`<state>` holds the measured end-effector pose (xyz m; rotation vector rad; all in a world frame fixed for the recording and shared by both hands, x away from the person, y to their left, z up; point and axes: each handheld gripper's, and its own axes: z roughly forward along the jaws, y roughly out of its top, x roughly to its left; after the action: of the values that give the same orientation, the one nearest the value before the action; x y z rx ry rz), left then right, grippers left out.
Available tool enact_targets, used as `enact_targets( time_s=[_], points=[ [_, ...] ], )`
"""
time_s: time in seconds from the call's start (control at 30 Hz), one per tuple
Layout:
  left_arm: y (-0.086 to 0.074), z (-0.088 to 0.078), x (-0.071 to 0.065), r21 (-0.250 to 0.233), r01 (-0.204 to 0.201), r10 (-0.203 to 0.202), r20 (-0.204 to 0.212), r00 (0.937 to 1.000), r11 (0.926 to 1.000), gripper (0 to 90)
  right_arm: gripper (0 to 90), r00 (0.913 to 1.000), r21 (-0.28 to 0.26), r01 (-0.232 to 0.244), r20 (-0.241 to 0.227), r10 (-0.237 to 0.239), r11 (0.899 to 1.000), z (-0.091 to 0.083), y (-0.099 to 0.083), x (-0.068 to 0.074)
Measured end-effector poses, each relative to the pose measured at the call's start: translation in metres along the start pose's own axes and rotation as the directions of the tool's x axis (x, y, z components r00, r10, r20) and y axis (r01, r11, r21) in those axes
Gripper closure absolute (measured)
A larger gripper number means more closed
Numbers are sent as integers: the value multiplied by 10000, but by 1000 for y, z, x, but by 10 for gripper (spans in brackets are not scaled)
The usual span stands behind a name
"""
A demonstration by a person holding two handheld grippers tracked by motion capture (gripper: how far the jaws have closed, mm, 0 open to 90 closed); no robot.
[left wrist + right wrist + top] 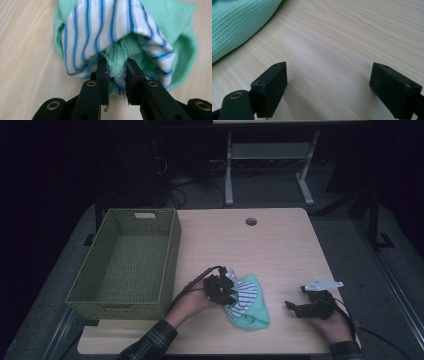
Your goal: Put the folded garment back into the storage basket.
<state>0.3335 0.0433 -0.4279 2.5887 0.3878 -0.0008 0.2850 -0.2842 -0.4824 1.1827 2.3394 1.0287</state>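
Observation:
A mint-green knitted cloth (252,315) lies bundled with a white cloth with blue stripes (245,295) on the wooden table (280,250), near its front edge. My left gripper (229,293) meets the bundle from the left. In the left gripper view its jaws (117,66) are shut on a fold of the green knit (118,53), just under the hem of the striped cloth (100,25). My right gripper (292,308) rests to the right of the bundle, apart from it. It stands open over bare wood (329,72), and the green cloth's edge (237,22) shows at upper left.
A green woven basket (170,250) with nothing in it stands on the table's left side, close to my left hand. A round cable hole (251,221) sits near the far edge. Beyond the table stand white desk legs (229,175) on a dark floor.

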Motion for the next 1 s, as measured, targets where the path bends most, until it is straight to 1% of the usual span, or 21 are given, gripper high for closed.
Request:
enact_targets(
  time_s=[0.03,0.07,0.13,0.17,0.23,0.27,0.3,0.37,0.4,0.47,0.5,0.6,0.63,0.67,0.73,0.77,0.87,0.97,1.0],
  points=[
    [1,-3,0,-117,71,-70,26,10000,9999,754,143,10000,1,8,-1,-8,10000,0,0,0],
    [1,-3,0,-117,71,-70,26,10000,9999,755,143,10000,6,25,-2,-25,10000,0,0,0],
    [3,-11,0,-286,151,-149,76,9999,9995,754,143,10000,5,27,0,-27,10000,0,0,0],
    [3,-11,0,-286,151,-149,76,9999,9995,754,143,10000,5,27,0,-27,10000,0,0,0],
    [3,-16,0,-351,54,-53,15,10000,9994,754,142,10000,9,14,-4,-14,10000,0,0,0],
    [4,-20,0,-445,137,-137,10,9999,9989,754,141,10000,10,18,-9,-18,10000,0,0,0],
    [4,-20,0,-445,137,-137,10,9999,9989,754,141,10000,10,18,-9,-18,10000,0,0,0],
    [4,-27,2,-576,179,-180,-10,9998,9982,755,139,10000,7,34,-17,-34,10000,0,0,0],
    [4,-27,2,-576,179,-180,-10,9998,9982,755,139,10000,7,34,-17,-34,10000,0,0,0],
    [4,-30,2,-752,294,-294,16,9996,9967,754,137,10000,11,23,-12,-23,10000,0,0,0],
    [3,-32,3,-753,236,-235,18,9997,9969,754,137,10000,11,23,-12,-23,10000,0,0,0],
    [3,-39,4,-871,248,-245,39,9997,9959,754,133,10000,19,9,2,-9,10000,0,0,0],
    [4,-41,5,-923,329,-324,68,9995,9952,754,132,10000,27,-12,6,12,10000,0,0,0],
    [4,-41,5,-923,329,-324,68,9995,9952,754,132,10000,27,-12,6,12,10000,0,0,0],
    [6,-47,6,-948,381,-377,63,9993,9948,754,131,10000,23,10,9,-10,10000,0,0,0],
    [6,-47,6,-948,381,-377,63,9993,9948,754,131,10000,23,10,9,-10,10000,0,0,0],
    [9,-57,9,-1092,371,-362,97,9993,9933,753,128,10000,23,28,5,-29,10000,0,0,0],
    [10,-62,10,-1152,387,-380,79,9992,9926,753,115,10000,55,11,15,-12,10000,0,0,0],
    [11,-64,10,-1221,412,-407,66,9991,9917,753,92,10000,89,-11,40,11,10000,1,0,0]
  ],
)
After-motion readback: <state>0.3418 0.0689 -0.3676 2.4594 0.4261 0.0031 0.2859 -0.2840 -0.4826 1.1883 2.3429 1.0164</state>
